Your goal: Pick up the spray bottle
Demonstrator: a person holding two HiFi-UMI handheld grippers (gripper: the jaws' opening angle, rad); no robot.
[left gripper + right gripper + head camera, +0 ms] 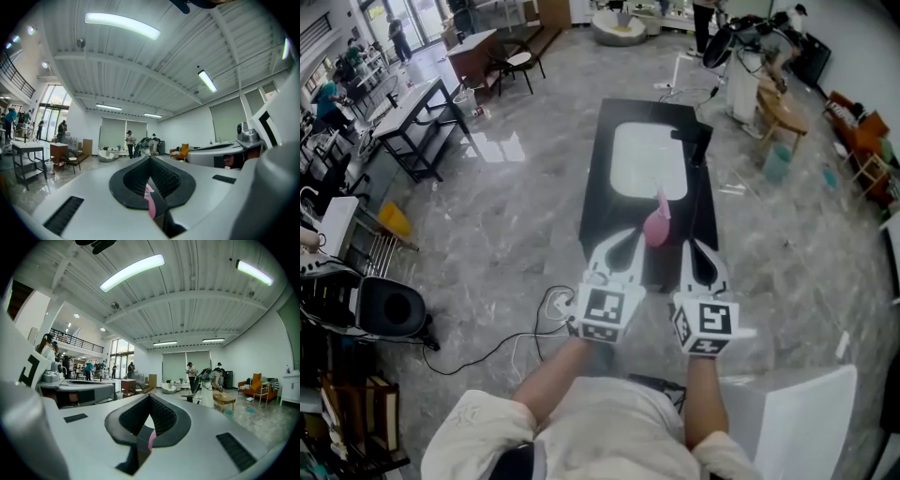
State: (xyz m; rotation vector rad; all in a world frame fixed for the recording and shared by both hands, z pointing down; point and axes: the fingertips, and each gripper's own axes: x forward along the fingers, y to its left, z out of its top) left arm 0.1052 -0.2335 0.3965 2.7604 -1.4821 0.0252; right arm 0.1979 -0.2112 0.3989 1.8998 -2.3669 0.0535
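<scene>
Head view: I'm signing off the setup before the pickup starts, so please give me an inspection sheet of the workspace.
Surface: black table with a white mat on it.
Job's things: pink spray bottle standing towards the table's near end, not gripped.
Clutter: a black object at the mat's right side.
Grippers: left hand-held gripper and right hand-held gripper both shut and empty, on either side of the bottle.
Cables: white cable and black cable on the floor left of the table.
Surroundings: grey marble floor; desks, chairs and people farther off.
</scene>
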